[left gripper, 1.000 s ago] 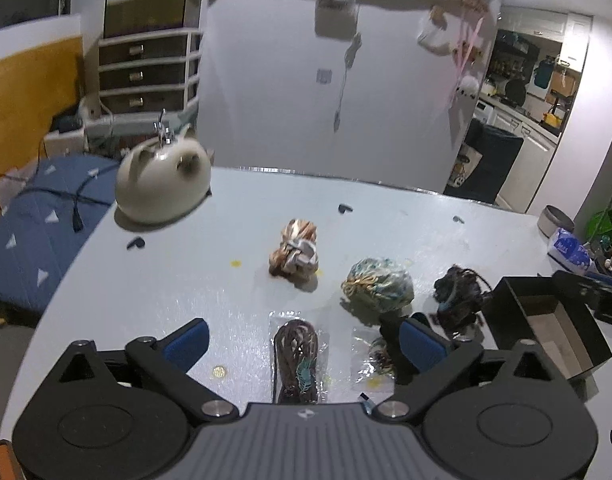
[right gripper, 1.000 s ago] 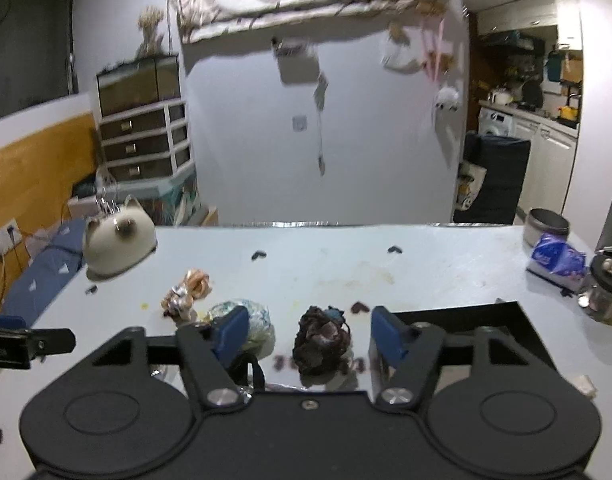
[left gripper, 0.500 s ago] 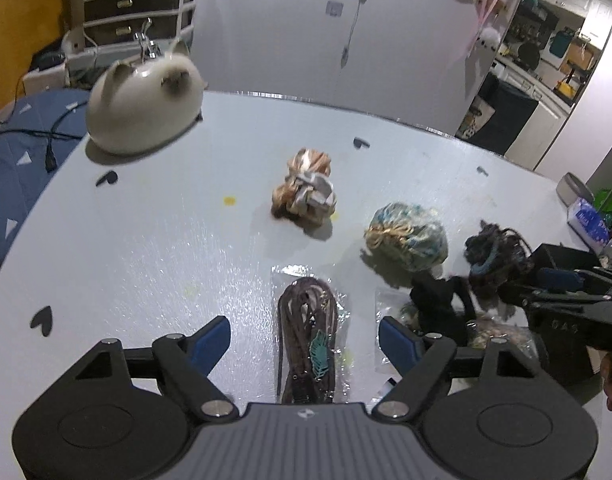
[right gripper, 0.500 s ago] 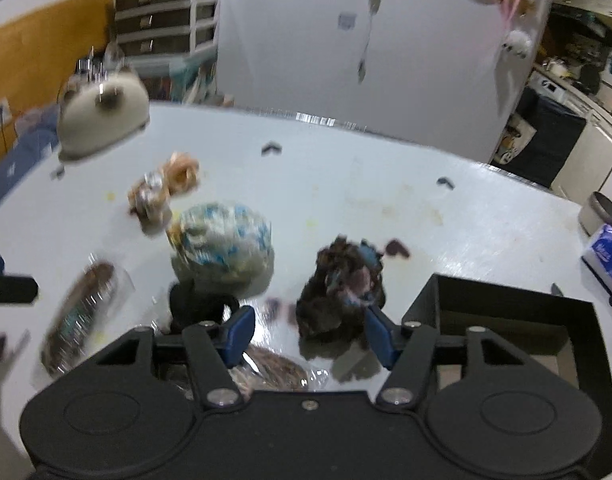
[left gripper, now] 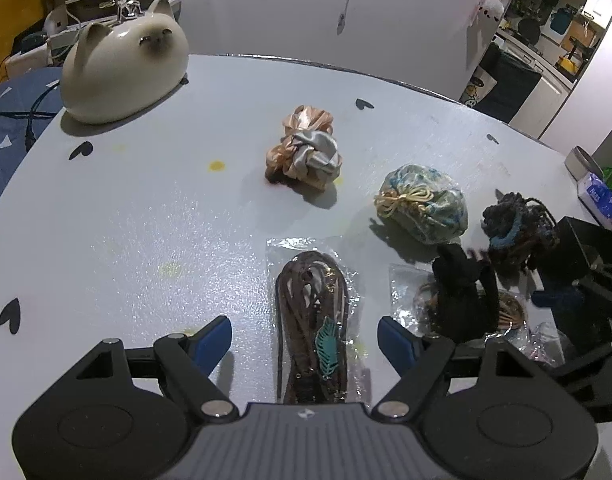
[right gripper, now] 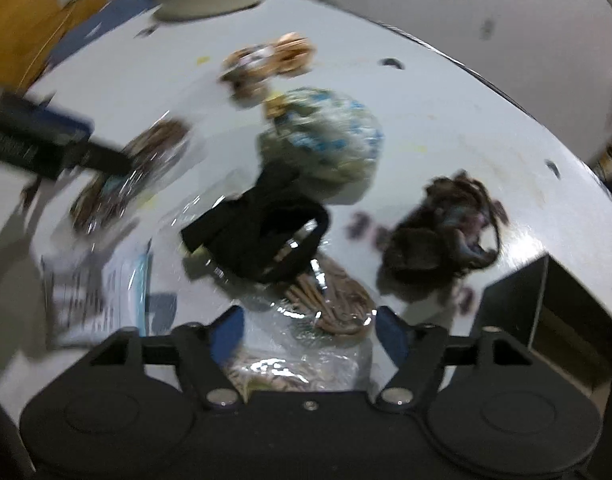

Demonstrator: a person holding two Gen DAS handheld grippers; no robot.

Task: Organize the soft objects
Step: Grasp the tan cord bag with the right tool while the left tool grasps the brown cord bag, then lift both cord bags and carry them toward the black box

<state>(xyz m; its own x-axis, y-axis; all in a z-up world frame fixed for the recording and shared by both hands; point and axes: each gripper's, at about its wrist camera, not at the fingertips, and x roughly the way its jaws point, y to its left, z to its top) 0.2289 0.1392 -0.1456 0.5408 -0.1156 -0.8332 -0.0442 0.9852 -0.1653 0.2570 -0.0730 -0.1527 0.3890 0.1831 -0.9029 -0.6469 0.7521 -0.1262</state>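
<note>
My left gripper (left gripper: pixel 306 338) hangs open low over the table, straddling a clear bag of brown cords with a teal feather (left gripper: pixel 311 320) without touching it. My right gripper (right gripper: pixel 309 328) is tilted down, its jaws opening. Between them lies a clear bag of tan cords (right gripper: pixel 329 312), not pressed. Just beyond it rests a black band (right gripper: pixel 266 228). Farther out lie a blue-green pouch (left gripper: pixel 423 204), a dark bundle of hair ties (left gripper: pixel 517 228) and a peach and silver scrunchie bundle (left gripper: pixel 304 148). The right wrist view is blurred.
An open black box (right gripper: pixel 545 300) stands at the right, next to the dark bundle. A cream cat-shaped ceramic (left gripper: pixel 122 68) sits at the far left corner of the white table (left gripper: pixel 146 220). A printed paper packet (right gripper: pixel 98 280) lies near the front left.
Both grippers have dropped toward the table and tipped downward. The left jaws narrowed a little. The right gripper rolled, came over the tan cord bag, and its jaws widened.
</note>
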